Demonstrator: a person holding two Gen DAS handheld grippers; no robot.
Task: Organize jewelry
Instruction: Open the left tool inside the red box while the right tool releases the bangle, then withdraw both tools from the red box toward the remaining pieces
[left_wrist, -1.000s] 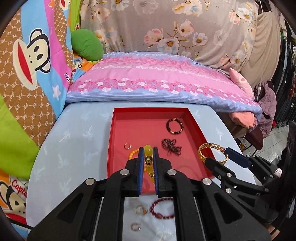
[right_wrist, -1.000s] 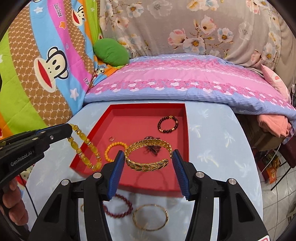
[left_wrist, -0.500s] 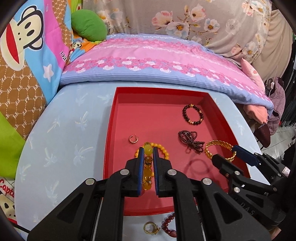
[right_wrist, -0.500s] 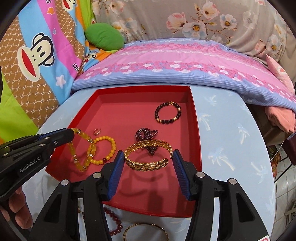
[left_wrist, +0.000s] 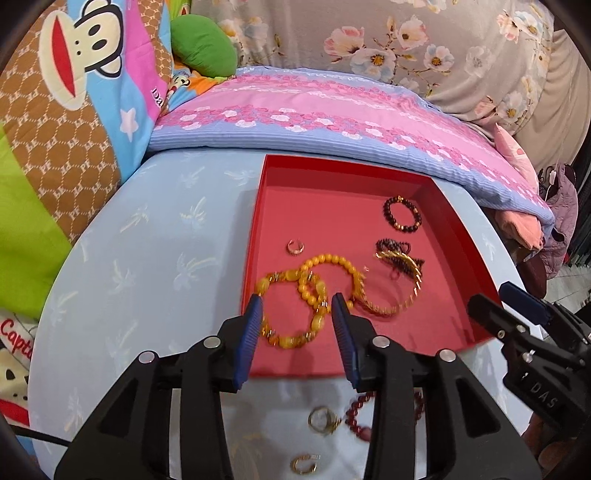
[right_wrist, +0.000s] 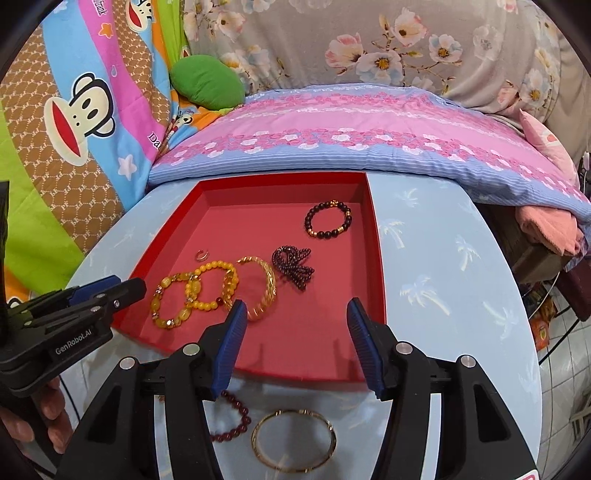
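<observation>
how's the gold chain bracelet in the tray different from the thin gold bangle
The gold chain bracelet is broad and woven; the thin gold bangle is a plain slim hoop. The bracelet lies inside the red tray; the bangle lies outside on the blue cloth. Both are gold and ungripped.

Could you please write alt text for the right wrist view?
The open right gripper hovers over a red tray of bracelets, a gold chain bracelet lying free near its left finger. A thin gold bangle and dark red bead bracelet remain on the blue tablecloth.
</observation>
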